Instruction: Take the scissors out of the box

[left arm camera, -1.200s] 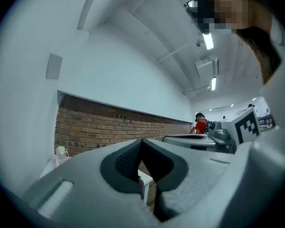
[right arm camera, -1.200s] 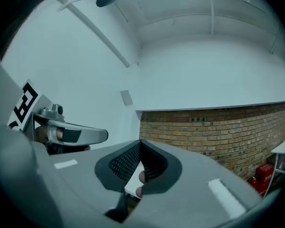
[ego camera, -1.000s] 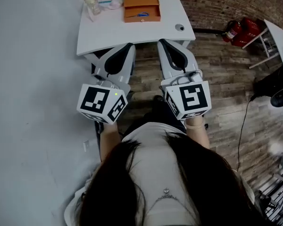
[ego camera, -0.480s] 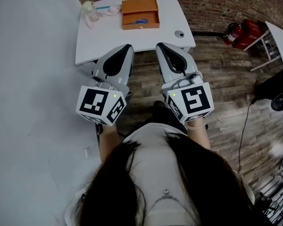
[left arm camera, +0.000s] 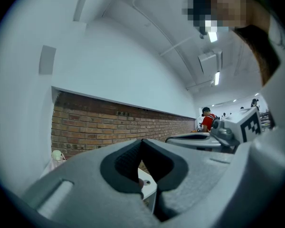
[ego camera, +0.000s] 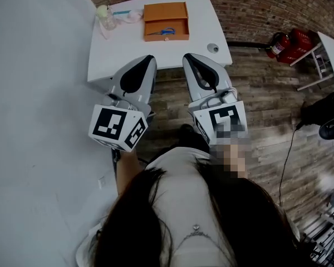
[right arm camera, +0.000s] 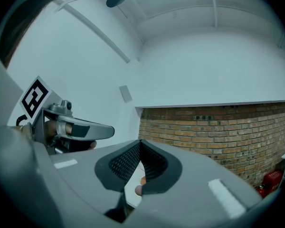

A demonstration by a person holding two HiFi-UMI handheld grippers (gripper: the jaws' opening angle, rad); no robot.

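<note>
White table point(ego camera: 156, 52) against brick wall point(ego camera: 250, 4); plain wall point(ego camera: 39, 121) at left; wood floor point(ego camera: 267, 110) open at right; orange box point(ego camera: 166, 13) by far edge, scissors point(ego camera: 162, 32) inside; left gripper point(ego camera: 147, 58), right gripper point(ego camera: 188, 57): jaws together, empty, tips at near edge.

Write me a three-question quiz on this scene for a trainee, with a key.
1. True or false: the scissors lie inside the open orange box.
2. Pick one. The left hand-held gripper and the right hand-held gripper are: A) both shut and empty; B) both wide open; C) sharing a grip on the scissors.
3. Fill the gap: the orange box stands on the white ___.

Key: 1 true. 2 A. 3 table.
</note>
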